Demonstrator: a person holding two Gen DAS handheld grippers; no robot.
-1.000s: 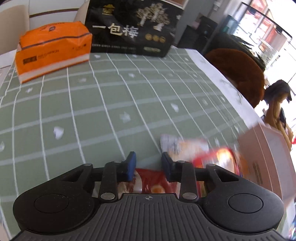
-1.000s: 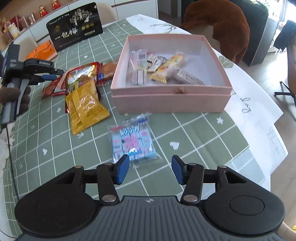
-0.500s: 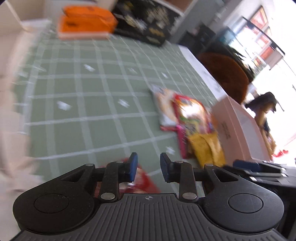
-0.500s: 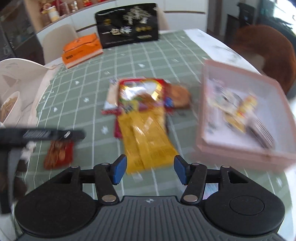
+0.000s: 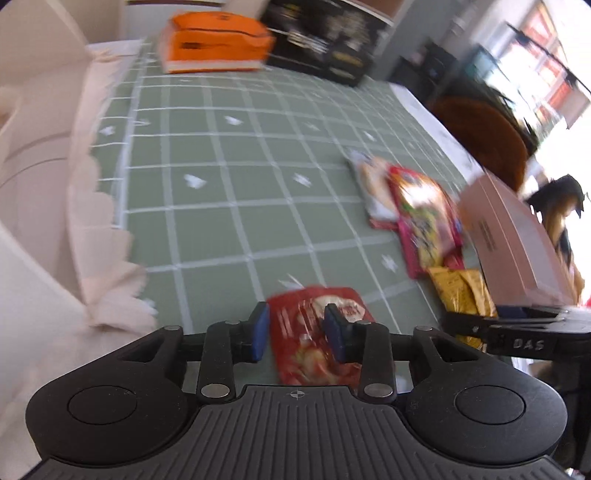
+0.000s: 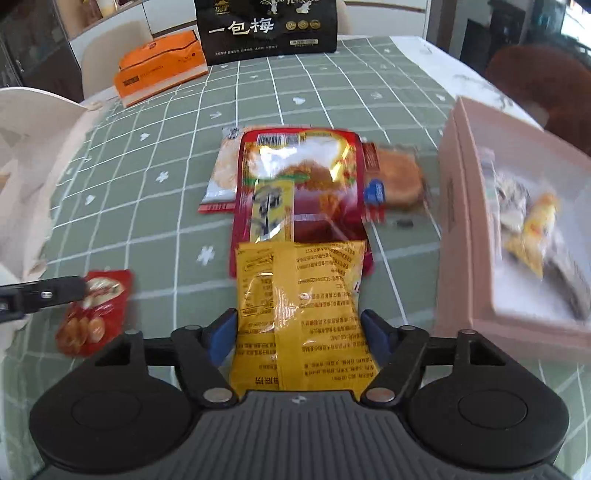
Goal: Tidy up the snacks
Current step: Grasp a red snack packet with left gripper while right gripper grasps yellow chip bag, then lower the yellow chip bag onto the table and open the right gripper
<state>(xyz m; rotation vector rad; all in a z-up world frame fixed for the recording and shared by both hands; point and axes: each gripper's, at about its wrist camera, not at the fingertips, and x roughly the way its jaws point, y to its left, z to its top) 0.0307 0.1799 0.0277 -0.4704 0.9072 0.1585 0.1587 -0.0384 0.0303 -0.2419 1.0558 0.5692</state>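
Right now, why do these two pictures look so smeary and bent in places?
Left wrist view: motion smear on the orange tissue pack and small red packet; the window at the right is blown out. Right wrist view: glare on the red snack bag, pink box blurred, tablecloth grid lines bowed by the fisheye lens.

The black bag [image 6: 266, 29] at the worktop's far edge reads "一包梅"; the right tongs [image 5: 524, 341] carry the letters "DAS".

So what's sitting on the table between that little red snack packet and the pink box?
In the right wrist view, between the small red packet and the pink box lies the yellow packet, overlapping a larger red bag.
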